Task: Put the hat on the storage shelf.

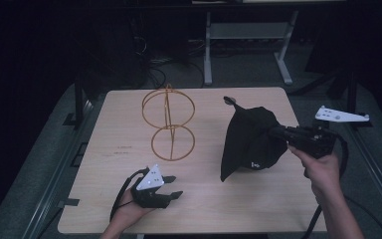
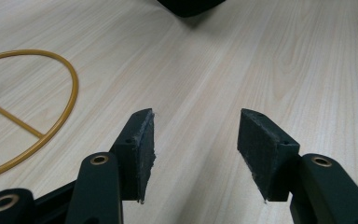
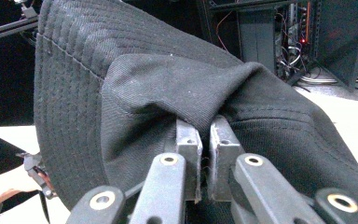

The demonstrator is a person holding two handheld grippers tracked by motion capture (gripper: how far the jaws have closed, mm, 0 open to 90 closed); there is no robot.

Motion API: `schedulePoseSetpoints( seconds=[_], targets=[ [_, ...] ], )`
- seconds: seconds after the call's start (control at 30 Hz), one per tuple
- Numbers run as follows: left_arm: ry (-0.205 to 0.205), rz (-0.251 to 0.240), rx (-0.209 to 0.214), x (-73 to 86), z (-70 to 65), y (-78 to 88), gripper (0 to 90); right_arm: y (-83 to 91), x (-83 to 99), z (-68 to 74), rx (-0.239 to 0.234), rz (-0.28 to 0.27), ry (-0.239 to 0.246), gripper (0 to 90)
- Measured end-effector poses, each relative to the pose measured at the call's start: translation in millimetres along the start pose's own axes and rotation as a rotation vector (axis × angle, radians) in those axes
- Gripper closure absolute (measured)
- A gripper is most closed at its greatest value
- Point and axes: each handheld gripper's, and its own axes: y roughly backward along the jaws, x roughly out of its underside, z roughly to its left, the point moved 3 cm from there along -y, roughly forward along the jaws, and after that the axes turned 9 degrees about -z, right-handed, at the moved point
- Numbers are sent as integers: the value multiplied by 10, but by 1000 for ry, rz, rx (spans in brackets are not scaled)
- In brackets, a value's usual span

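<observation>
A black bucket hat (image 1: 251,142) hangs off the right half of the table, lifted by my right gripper (image 1: 277,132), which is shut on a fold of its fabric. In the right gripper view the jaws pinch that fold of the hat (image 3: 135,88) at my right gripper (image 3: 208,135). A gold wire stand (image 1: 169,124) of upright rings stands at the table's middle left. My left gripper (image 1: 174,186) rests low at the near left edge, open, with nothing between its pads (image 2: 140,147). In the left gripper view my left gripper (image 2: 196,140) faces bare wood, the wire ring (image 2: 51,116) to its left.
The pale wooden table (image 1: 129,149) has dark floor around it. A white metal frame (image 1: 248,35) and cables stand behind the far edge. A cable trails from each gripper toward the person's forearms at the bottom.
</observation>
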Motion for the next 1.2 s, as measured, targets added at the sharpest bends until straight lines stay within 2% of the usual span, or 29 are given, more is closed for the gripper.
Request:
schedulePoseSetpoints(
  seconds=[0.4,0.5,0.57,0.7,0.87,1.13,1.2],
  targets=[
    [-2,-4,-22,5,20,-9,394,-165,-296,66,-18,-27,9,848],
    [3,-9,-20,5,22,-12,362,-207,-379,91,-22,-28,13,848],
    [2,-9,-35,5,23,-13,311,-238,-434,102,-24,-29,11,848],
    [7,-1,-42,15,24,-8,266,-306,-532,127,-30,-32,14,849],
    [21,-1,-49,29,41,-18,244,-389,-641,174,-37,-30,21,848],
    [19,2,-54,37,32,-27,226,-540,-796,236,-45,-20,38,848],
    [7,12,-55,41,35,-30,226,-580,-830,258,-49,-16,46,847]
  ],
)
